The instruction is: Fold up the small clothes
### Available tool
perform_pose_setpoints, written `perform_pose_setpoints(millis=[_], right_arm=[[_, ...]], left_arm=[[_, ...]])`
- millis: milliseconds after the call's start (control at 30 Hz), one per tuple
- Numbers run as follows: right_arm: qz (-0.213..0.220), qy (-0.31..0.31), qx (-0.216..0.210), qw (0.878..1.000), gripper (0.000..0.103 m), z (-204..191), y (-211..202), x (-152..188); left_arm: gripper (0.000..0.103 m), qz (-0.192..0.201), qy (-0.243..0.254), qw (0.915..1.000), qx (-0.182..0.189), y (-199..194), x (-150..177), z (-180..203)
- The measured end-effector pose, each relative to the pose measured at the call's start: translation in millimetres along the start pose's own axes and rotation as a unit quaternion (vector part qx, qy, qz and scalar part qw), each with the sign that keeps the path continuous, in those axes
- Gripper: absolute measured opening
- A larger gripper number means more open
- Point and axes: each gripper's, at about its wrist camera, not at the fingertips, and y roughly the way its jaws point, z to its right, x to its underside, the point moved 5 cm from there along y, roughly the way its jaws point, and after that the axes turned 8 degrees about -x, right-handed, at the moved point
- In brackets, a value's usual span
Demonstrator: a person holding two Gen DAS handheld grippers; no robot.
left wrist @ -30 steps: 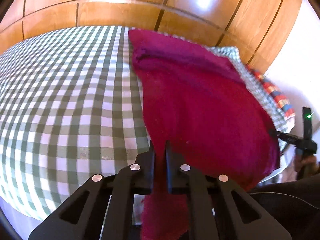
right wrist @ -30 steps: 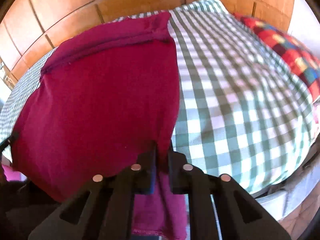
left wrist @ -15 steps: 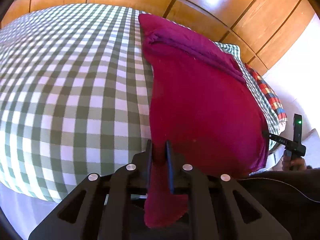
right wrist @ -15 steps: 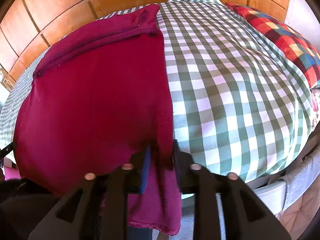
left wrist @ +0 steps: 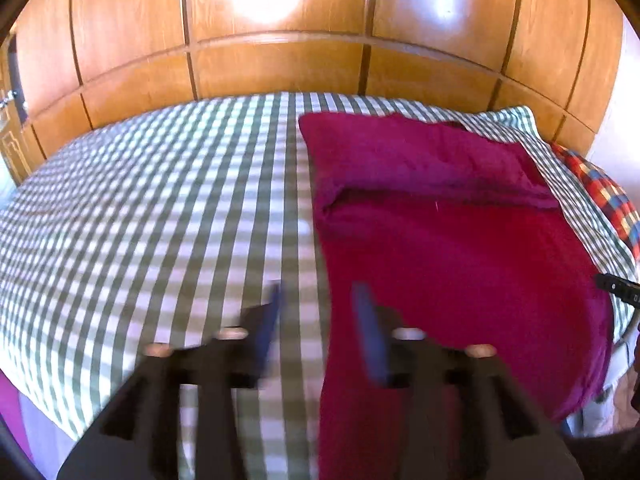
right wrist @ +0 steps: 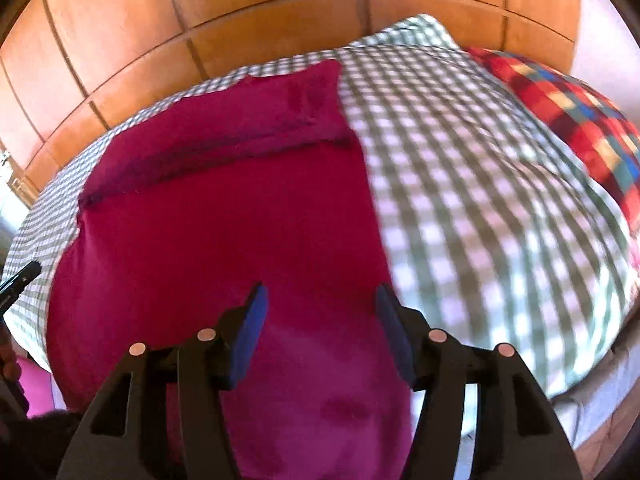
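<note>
A magenta garment [left wrist: 452,248] lies flat on the green-checked bed cover [left wrist: 152,216], its far end folded over in a band. Its near edge hangs over the bed's front. My left gripper [left wrist: 318,308] hovers over the garment's left near edge, jaws opening, pads clear of the cloth. In the right wrist view the same garment [right wrist: 224,240] fills the left half. My right gripper [right wrist: 320,312] stands above its right near edge, jaws opening, nothing pinched between the blue pads. The right gripper's tip [left wrist: 616,290] shows at the left wrist view's right edge.
A wooden panelled wall [left wrist: 280,40] rises behind the bed. A red multicoloured checked blanket [right wrist: 560,108] lies at the bed's far right. Bare checked cover [right wrist: 480,200] spreads right of the garment, and more of it to the left in the left wrist view.
Both grippers were shut on the garment's near edge; they have let go and opened. Both have drawn back and up, and the cloth now lies on the bed.
</note>
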Motion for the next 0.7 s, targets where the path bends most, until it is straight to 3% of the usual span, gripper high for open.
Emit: perform_pose_setpoints(millis=[367,700], right_arm=[[0.024,0.019,-0.014,0.999,0.059,-7.4,36.1,-61.8],[0.050,0.060,-0.020,0.997,0.053,16.2,51.6,-121.4]], left_arm=[[0.053,0.022,0.028,0.9993,-0.014,8.1,-31.5,23.2],[0.053,0.026,0.002,0.9996,-0.004,38.1,-56.8,22.6]])
